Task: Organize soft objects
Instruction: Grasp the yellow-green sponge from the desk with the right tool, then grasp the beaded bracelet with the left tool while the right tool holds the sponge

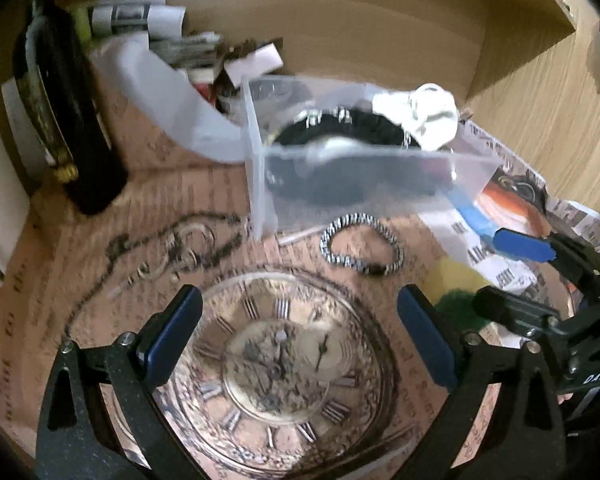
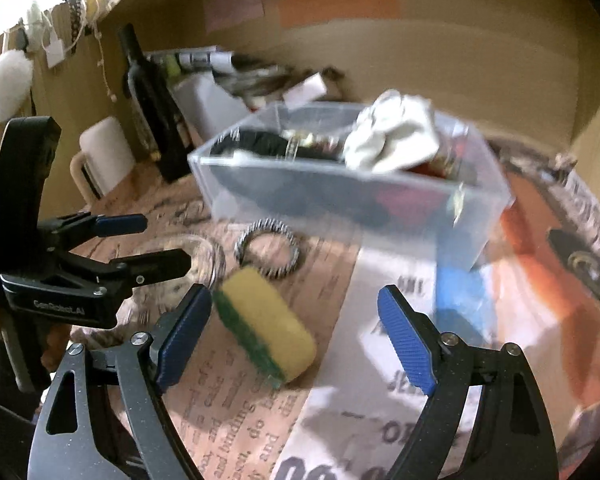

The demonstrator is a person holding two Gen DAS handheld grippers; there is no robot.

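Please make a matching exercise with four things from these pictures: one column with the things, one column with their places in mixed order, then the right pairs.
Things:
1. yellow and green sponge
2. crumpled white cloth
3. black and white braided ring
4. dark glass bottle

Places:
A. upright, beside the cardboard wall
B. flat on the printed paper, in front of the clear plastic box
C. on top inside the box
D. between the right gripper's open fingers

Pairs: 1-D, 2-C, 3-B, 4-A

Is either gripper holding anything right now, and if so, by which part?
Nothing is held. The left gripper stands open over the printed paper, and the right gripper is open too; the sponge lies loose between its fingers, untouched.
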